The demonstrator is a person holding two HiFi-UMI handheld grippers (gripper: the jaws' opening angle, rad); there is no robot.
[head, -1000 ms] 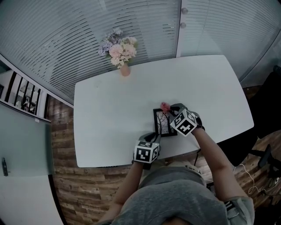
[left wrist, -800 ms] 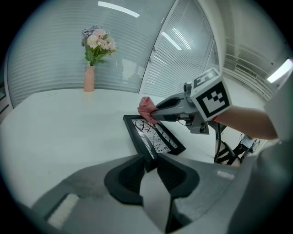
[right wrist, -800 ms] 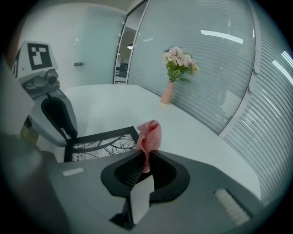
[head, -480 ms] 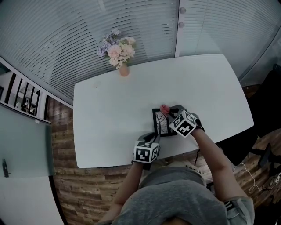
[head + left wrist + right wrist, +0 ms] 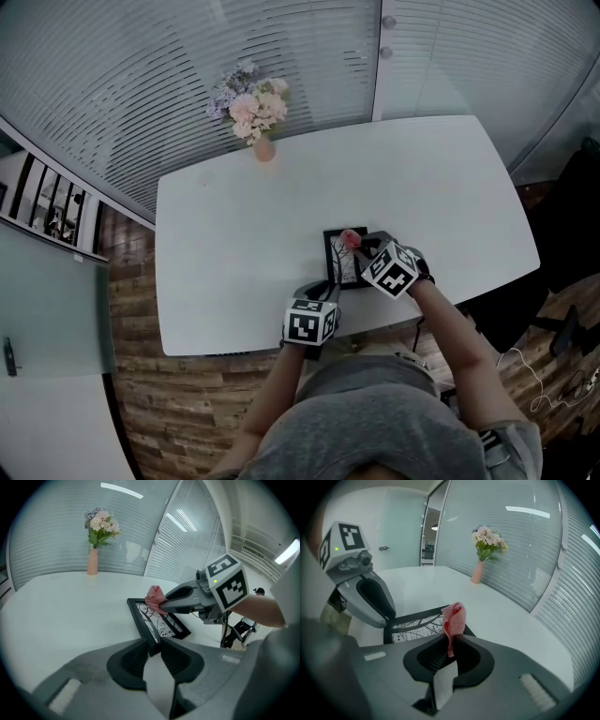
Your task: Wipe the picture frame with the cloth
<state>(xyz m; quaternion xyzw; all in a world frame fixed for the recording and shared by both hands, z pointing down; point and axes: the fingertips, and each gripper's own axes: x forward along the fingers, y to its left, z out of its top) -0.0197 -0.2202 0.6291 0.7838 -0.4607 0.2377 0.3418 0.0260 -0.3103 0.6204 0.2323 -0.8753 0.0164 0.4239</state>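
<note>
Black picture frame [image 5: 336, 264] [image 5: 161, 626] [image 5: 412, 627] with a dark branch print under the glass, lying on the white table [image 5: 234, 234] [image 5: 61, 606] [image 5: 506, 616]. Close to the table's near edge, a little right of its middle. Narrow side turned toward the person.

Pink cloth [image 5: 351, 239] [image 5: 153, 600] [image 5: 454, 616], bunched into a small wad, at the frame's far end. Pressed down on the glass near the far right corner, as far as the left gripper view shows. Lower tail of the cloth running down between two grey jaws.

Right gripper [image 5: 357, 246] [image 5: 449, 641] [image 5: 164, 603] reaching in over the frame from the right, jaws clamped together on that cloth. Marker cube riding above the frame's right side in the head view and covering part of it.

Left gripper [image 5: 323, 288] [image 5: 154, 646] coming in from the near edge, jaws pinched on the frame's near left corner with the black moulding caught between them.

Further out, bare tabletop on every side. Pink vase [image 5: 265, 150] [image 5: 93, 559] [image 5: 477, 571] of pale flowers [image 5: 251, 101] standing by the far edge, toward the far left corner, well apart from the frame. Glass walls with horizontal blinds [image 5: 141, 75] behind the table. Wood-plank floor [image 5: 131, 300] past the table's left edge.
</note>
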